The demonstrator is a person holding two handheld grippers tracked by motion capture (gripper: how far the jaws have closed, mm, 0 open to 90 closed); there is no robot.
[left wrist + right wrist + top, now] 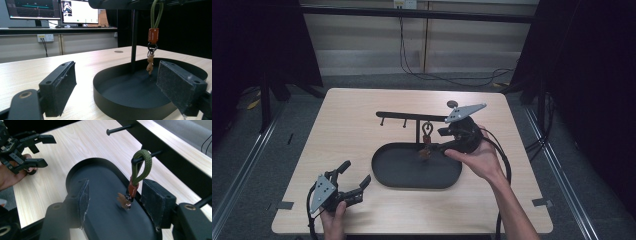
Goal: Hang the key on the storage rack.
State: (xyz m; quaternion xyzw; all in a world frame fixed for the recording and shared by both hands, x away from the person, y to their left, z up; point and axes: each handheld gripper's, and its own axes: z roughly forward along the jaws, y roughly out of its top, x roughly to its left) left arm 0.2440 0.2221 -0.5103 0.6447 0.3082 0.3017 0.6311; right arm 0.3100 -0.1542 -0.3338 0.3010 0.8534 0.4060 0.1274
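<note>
one keychain (427, 135) hangs from one peg of the black rack (412, 117) over its oval tray (384, 172), mid-surface. my right gripper (443, 140) flanks it, jaws spread; my left gripper (354, 179), near the front-left corner, is spread too.

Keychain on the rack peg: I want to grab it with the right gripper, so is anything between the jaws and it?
Nothing visible blocks it. The right gripper is open, and the keychain hangs from its peg in the gap between the jaws, above the black tray. The left gripper sits well off.
</note>
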